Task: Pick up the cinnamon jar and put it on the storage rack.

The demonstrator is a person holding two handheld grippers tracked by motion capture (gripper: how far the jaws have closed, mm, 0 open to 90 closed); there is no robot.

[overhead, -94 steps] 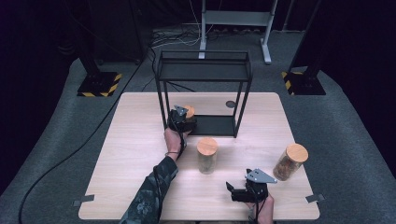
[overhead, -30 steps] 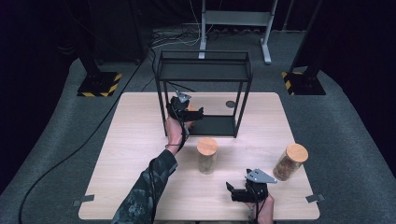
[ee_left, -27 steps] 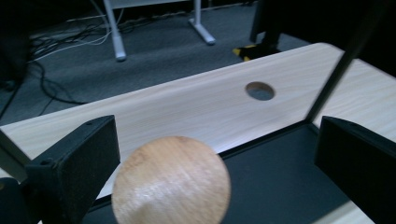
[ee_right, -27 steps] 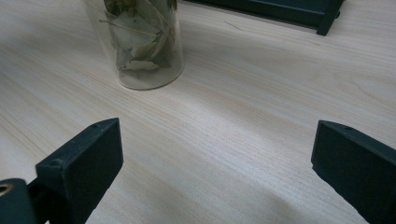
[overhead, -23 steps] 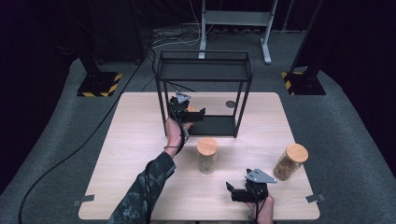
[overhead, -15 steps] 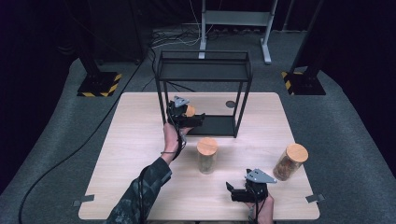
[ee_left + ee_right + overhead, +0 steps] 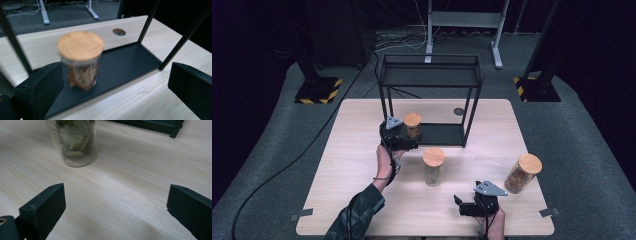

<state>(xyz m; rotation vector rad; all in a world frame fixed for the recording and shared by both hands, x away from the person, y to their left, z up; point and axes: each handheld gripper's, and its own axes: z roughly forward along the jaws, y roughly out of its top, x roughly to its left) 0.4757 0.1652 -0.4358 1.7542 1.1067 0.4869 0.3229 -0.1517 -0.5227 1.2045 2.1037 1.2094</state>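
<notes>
Jar (image 7: 80, 60) beside left tool's (image 7: 120, 82) inner jaw.

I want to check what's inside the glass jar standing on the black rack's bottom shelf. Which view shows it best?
The left gripper view: the wooden-lidded glass jar sits close, brownish pieces visible, though blurred. The high view shows it small beside the left gripper.

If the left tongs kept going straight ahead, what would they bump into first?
Probably the glass jar with a round wooden lid on the black metal rack's bottom shelf; it stands just ahead, nearer one jaw of the open left tongs.
</notes>
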